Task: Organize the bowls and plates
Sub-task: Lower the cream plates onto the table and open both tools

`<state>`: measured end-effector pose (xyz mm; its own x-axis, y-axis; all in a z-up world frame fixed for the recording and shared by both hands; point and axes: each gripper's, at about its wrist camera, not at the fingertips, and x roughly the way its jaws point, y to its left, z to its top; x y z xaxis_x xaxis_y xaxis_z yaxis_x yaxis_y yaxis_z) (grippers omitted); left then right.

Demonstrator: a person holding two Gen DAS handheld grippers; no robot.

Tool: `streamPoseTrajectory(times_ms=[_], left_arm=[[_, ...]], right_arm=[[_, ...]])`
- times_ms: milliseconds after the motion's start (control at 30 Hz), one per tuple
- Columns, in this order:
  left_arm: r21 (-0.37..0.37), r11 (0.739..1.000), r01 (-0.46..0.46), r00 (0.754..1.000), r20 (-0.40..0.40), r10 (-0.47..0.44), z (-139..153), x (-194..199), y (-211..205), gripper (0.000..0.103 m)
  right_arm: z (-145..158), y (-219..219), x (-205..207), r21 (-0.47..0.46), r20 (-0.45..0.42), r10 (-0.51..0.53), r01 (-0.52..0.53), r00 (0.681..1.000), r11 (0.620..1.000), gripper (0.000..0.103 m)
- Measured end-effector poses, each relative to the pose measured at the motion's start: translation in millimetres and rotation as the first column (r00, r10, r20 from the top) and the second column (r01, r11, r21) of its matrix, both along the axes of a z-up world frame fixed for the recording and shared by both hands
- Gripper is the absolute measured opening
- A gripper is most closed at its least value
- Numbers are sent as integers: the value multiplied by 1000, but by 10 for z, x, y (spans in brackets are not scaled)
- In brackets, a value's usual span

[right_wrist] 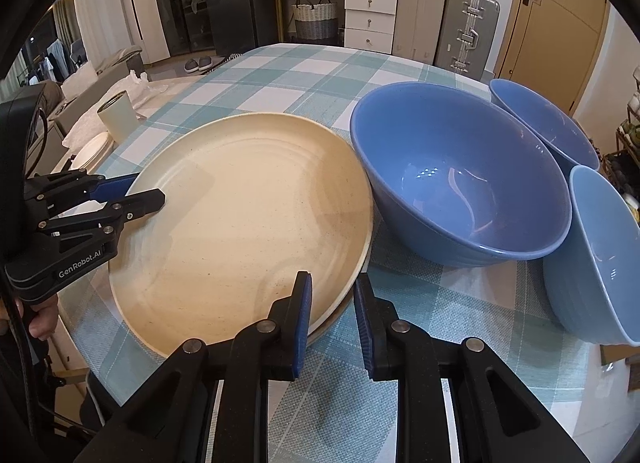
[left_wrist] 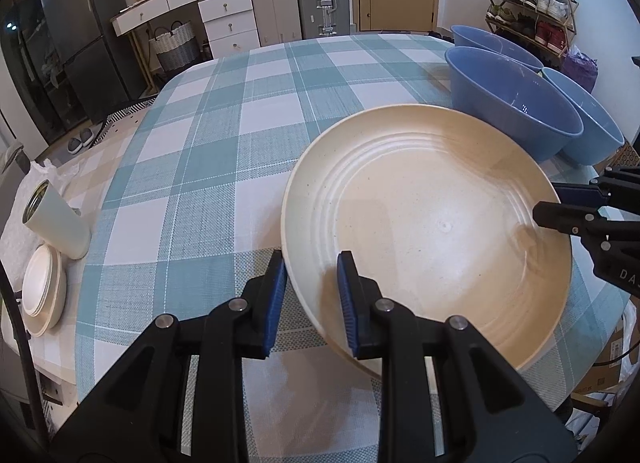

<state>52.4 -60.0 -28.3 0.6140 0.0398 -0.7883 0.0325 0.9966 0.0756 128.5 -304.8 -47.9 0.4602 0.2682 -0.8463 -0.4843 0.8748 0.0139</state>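
Note:
A large cream plate [left_wrist: 432, 223] [right_wrist: 248, 215] is gripped at opposite rims. My left gripper [left_wrist: 312, 263] [right_wrist: 148, 189] is shut on its left rim, one pad inside the plate and one outside. My right gripper [right_wrist: 332, 283] [left_wrist: 550, 201] is shut on the right rim in the same way. A second cream rim [right_wrist: 362, 263] shows just beneath the held plate. Three blue bowls stand to the right of the plate: a big one [right_wrist: 460, 175] [left_wrist: 516, 115] touching its edge, one behind [right_wrist: 540, 123] and one at the right edge [right_wrist: 600, 255].
The table [left_wrist: 240, 123] has a teal and white checked cloth. At its left edge lie a white tumbler [left_wrist: 56, 219] [right_wrist: 116, 115] on its side and a stack of small white plates [left_wrist: 42, 291] [right_wrist: 94, 151]. A hand [right_wrist: 44, 315] holds the left gripper's handle.

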Motion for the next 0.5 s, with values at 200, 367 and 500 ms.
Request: streamPoseTrajectory(times_ms=[200,367,500], left_arm=[[16,1000,2,1000,-2,-2,-45,19,-25,21],[31,1000,5,1000,1,-5,-72,29,-51,22],[35,999,9,1000,3,-9,-75,23,-59,23]], right_arm=[[-16,5,-1,-19,9,-1,1,1000,1000,22],[-43,7,1,-30,10,-2,3,1000,1000,22],[-66,14,-3,-38,11,-3,3,1000,999,23]])
